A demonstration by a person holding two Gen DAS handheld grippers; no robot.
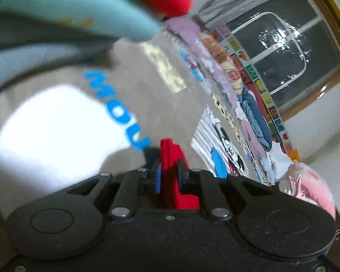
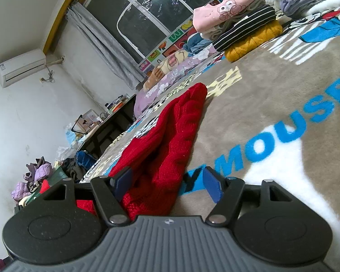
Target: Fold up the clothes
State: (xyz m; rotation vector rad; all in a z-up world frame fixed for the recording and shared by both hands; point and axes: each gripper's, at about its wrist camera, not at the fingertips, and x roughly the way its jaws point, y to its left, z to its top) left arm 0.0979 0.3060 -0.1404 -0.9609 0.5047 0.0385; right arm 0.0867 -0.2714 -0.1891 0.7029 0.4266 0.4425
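Right at our left gripper (image 1: pixel 168 176) the jaws are pinched on the red knit sweater (image 2: pixel 167 140), while our right gripper (image 2: pixel 168 184) sits spread wide around another part of it on the beige blanket (image 2: pixel 272 86). So we'd say the fold's barely begun. Beyond the sweater, a folded stack (image 2: pixel 240 25) is already done.

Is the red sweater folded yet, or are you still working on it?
Still working. A stack of folded clothes already sits on the blanket. The left gripper pinches the red sweater; the right gripper is open around it. It lies bunched, so folding remains.
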